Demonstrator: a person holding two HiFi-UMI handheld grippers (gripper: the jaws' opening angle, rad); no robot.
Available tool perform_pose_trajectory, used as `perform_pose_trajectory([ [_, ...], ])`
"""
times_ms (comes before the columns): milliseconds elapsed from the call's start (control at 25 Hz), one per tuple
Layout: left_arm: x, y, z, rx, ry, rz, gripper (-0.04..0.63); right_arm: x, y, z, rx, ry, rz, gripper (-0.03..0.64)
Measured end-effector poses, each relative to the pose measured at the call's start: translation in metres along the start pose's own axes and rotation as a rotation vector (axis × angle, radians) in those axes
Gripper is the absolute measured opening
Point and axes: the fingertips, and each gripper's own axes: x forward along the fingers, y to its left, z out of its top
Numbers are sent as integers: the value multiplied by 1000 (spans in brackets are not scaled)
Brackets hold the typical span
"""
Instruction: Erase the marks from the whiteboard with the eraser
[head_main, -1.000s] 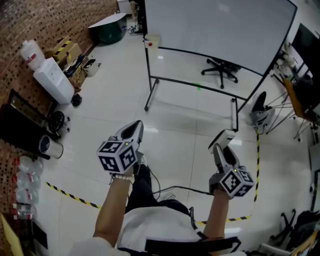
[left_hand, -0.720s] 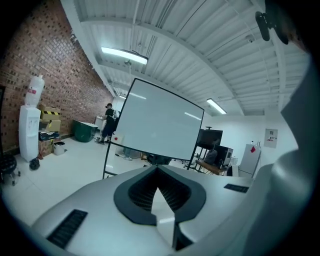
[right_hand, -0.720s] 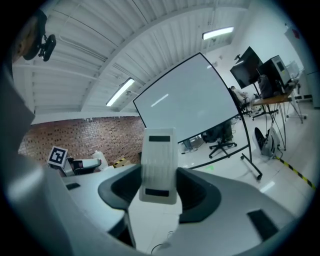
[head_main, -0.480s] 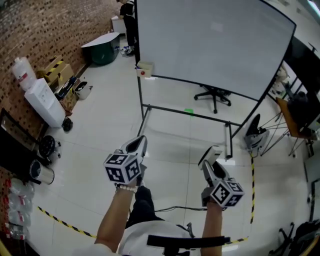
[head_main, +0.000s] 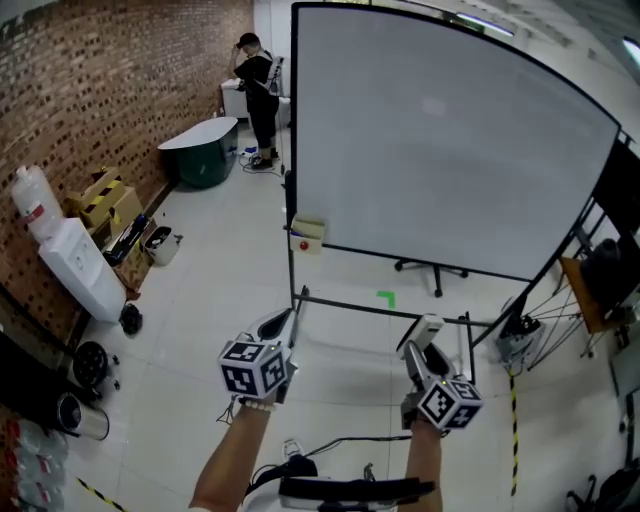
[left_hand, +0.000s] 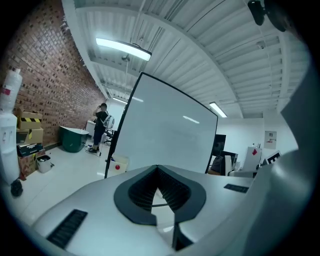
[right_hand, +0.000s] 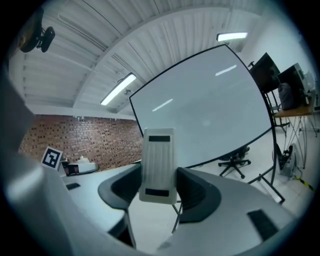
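- My right tool (right_hand: 158, 186) grips the white eraser (right_hand: 158, 165), upright between its jaws.
- My left tool (left_hand: 158, 173) is closed on nothing.
- The whiteboard (head_main: 440, 150) stands ahead of me, well apart from both tools.

Pale grey left gripper (head_main: 284, 320), matching right gripper (head_main: 419, 345), black-and-white marker cubes (head_main: 255, 368), beaded wristband (head_main: 250, 403)

Whether the whiteboard (head_main: 440, 150) bears marks cannot be told; any would be too faint at this range. In the right gripper view the eraser (right_hand: 158, 165) covers its lower left edge. The head view's bottom edge cuts off both forearms (head_main: 232, 455).
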Motion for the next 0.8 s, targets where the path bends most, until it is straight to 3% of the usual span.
perform_pose_trajectory([
  [400, 88, 48, 40, -29, -16, -39, -11, 97, -4, 42, -27, -37, -17, 247],
  [600, 129, 57, 59, -30, -41, 5, -11, 148, -25, 80, -4, -66, 38, 247],
  [800, 183, 53, 84, -25, -57, 47, -11, 190, -52, 127, -51, -77, 74, 247],
])
